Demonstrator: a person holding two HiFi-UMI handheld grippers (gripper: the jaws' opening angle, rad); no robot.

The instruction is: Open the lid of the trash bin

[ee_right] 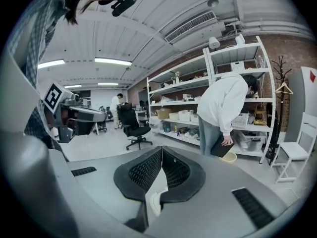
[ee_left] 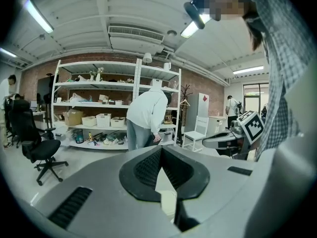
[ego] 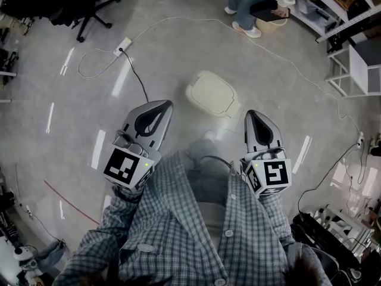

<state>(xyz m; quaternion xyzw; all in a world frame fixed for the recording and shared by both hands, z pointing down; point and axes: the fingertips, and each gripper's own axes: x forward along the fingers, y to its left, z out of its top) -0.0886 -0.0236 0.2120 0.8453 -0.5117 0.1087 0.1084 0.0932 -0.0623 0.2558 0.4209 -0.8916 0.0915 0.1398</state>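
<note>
Risk, seen from the head view, lies in the approach. The trash bin (ego: 226, 109) stands on the floor ahead of both tools, its cream lid (ego: 209, 92) lying flat and closed. The left gripper (ego: 166, 106) and right gripper (ego: 252, 113) hover short of it on either side, touching nothing. The lid looks smooth and low, so tips pushed at its edge may skate off. They may also shove the light bin across the glossy floor instead of raising the flap. A black cable (ego: 138, 79) runs from a power strip (ego: 123, 45) towards the left tool, and a white cable (ego: 184, 18) crosses behind the bin. Neither blocks the reach. A person (ego: 250, 5) stands further back.

Left gripper view: the jaws meet at the tips with nothing held. Beyond them are an office chair (ee_left: 37, 143), shelving (ee_left: 99, 108) and the bent-over person (ee_left: 146, 115). The pale patch under the tips is too little to name.

Right gripper view: these jaws are also pressed together and empty. A cream edge (ee_right: 154, 202) shows beneath them, likely the bin, though I cannot be sure.
</note>
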